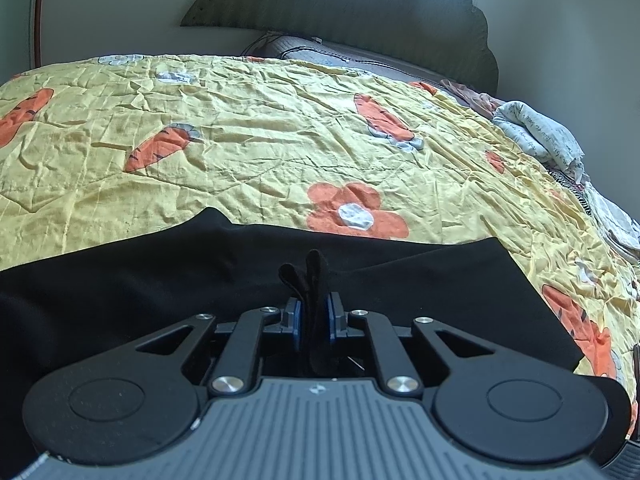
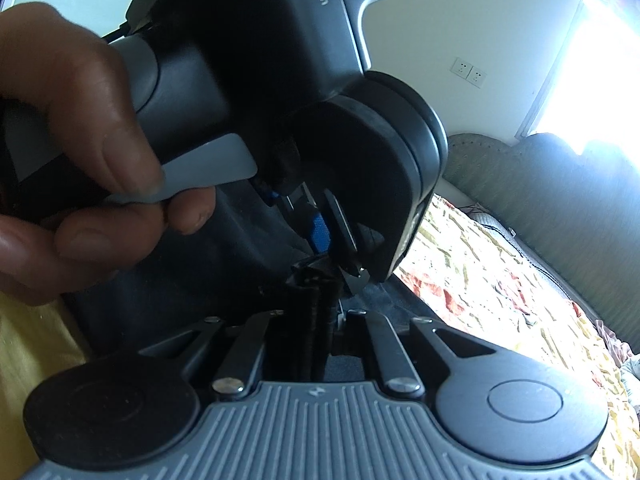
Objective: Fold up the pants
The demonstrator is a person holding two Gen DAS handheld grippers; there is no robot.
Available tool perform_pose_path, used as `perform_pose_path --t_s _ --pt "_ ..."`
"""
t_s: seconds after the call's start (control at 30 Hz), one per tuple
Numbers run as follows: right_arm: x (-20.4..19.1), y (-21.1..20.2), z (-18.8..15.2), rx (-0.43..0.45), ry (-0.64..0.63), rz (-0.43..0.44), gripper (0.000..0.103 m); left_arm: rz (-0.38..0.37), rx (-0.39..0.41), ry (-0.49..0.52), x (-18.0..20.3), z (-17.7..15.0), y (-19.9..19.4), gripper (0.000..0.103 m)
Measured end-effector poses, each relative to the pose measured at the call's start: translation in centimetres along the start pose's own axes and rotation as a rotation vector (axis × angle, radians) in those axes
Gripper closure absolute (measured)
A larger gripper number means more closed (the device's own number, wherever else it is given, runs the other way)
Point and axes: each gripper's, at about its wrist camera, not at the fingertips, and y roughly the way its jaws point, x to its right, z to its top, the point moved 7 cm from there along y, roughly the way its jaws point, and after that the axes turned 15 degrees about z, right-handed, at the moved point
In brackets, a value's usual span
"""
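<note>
The black pants lie spread on a yellow quilt with orange carrots and flowers. My left gripper is shut on a bunched edge of the pants, and a fold of black cloth sticks up between its blue pads. In the right wrist view my right gripper is shut on a thick bunch of the black pants. The left gripper's body, held by a hand, fills that view just ahead of the right one, so the two grips are close together.
A green padded headboard stands at the far end of the bed. A white printed cloth bundle lies at the quilt's right edge. A bright window and wall sockets show on the right wall.
</note>
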Motion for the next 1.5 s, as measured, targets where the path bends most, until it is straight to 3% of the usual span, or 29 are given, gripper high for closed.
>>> perform_pose_path --t_s 0.27,0.33,0.4,0.63,0.77,0.93,1.0,1.07,1.2,1.3,1.4,1.5 --pt "-0.1 0.3 -0.2 -0.002 -0.004 -0.008 0.093 0.000 0.003 -0.004 -0.1 0.0 0.0 0.092" --pt "0.2 0.7 -0.4 -0.004 -0.007 -0.019 0.086 -0.001 0.008 -0.002 0.0 0.0 -0.2 0.092" --pt "0.4 0.8 -0.5 -0.001 -0.010 -0.041 0.074 0.002 0.013 -0.003 -0.1 0.0 -0.4 0.092" --pt "0.4 0.3 -0.4 0.006 -0.023 -0.030 0.069 -0.012 0.014 -0.025 -0.5 -0.2 -0.4 0.092" --pt "-0.1 -0.8 -0.2 0.023 -0.042 -0.006 0.051 -0.010 0.022 -0.026 -0.5 0.0 -0.4 0.092" --pt "-0.2 -1.0 -0.5 0.026 -0.051 0.004 0.050 -0.009 0.034 -0.027 -0.4 0.2 -0.5 0.092" --pt "0.1 -1.0 -0.5 0.027 -0.017 0.030 0.050 0.004 0.024 -0.032 -0.7 0.1 -0.4 0.075" --pt "0.8 -1.3 -0.3 0.042 0.028 0.063 0.050 0.033 0.034 -0.049 -1.7 0.3 -0.7 0.074" --pt "2.9 -2.9 0.4 0.120 0.180 0.193 0.050 0.096 0.051 -0.094 -4.6 1.0 -1.8 0.061" --pt "5.2 -3.1 0.2 0.158 0.311 0.229 0.050 0.146 0.043 -0.141 -7.1 1.1 -2.7 0.051" --pt "6.8 -1.6 -1.2 0.103 0.422 0.256 0.050 0.184 0.045 -0.178 -9.3 0.7 -3.7 0.046" --pt "6.6 0.6 -2.7 -0.005 0.424 0.256 0.050 0.206 0.015 -0.178 -10.5 -0.3 -3.8 0.045"
